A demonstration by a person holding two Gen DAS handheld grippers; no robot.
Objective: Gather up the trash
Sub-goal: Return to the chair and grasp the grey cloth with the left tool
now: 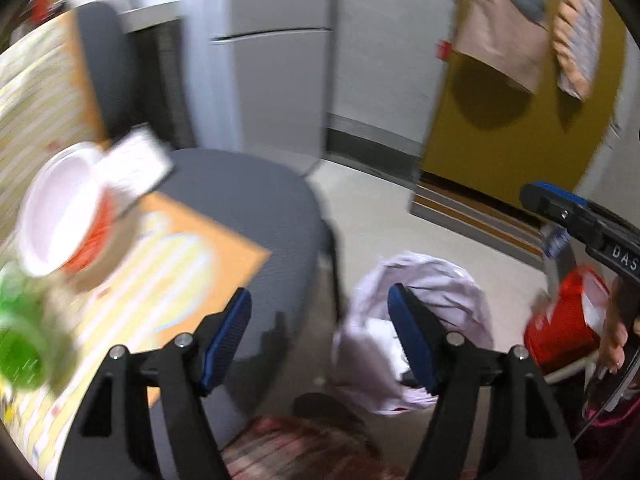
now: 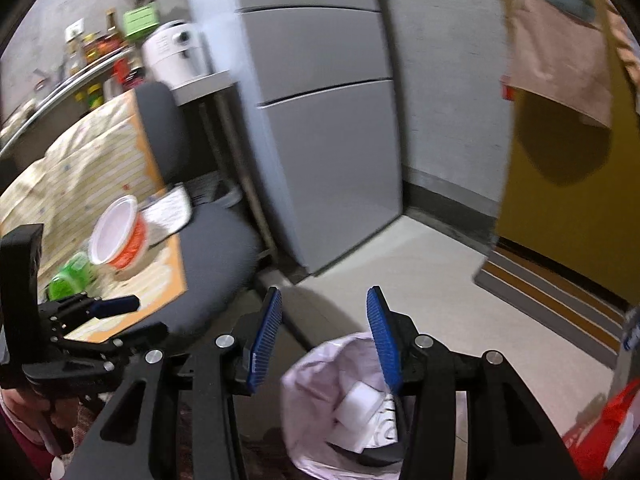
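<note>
White plastic lines the trash bin [image 2: 340, 396] on the floor, and a crumpled white item is seen inside it already. On the tabletop [image 2: 80, 168], covered by a striped cloth, a red-and-white paper bowl [image 2: 116, 236] lies tipped on its side close to the edge, with a green bottle [image 2: 70, 276] just beside it and a white printed wrapper [image 2: 168, 210] resting half over the corner, above the grey chair seat [image 2: 216, 252]. These pieces are judged to be the trash not yet collected.

The left tongs [image 1: 318, 336] are held wide apart with nothing between the pads; the right tongs [image 2: 324, 344] are held at a middling gap, also empty, above the bin.

The wrapper is likely to be knocked off the corner onto the chair if the bowl is reached for carelessly. The bowl, being light and on its side, may be rolled away or crushed by a hard squeeze. The bottle may be toppled by a passing finger. The thin liner could be snagged and pulled from the bin by the right tongs. The left view is blurred, so aim may be misjudged.
</note>
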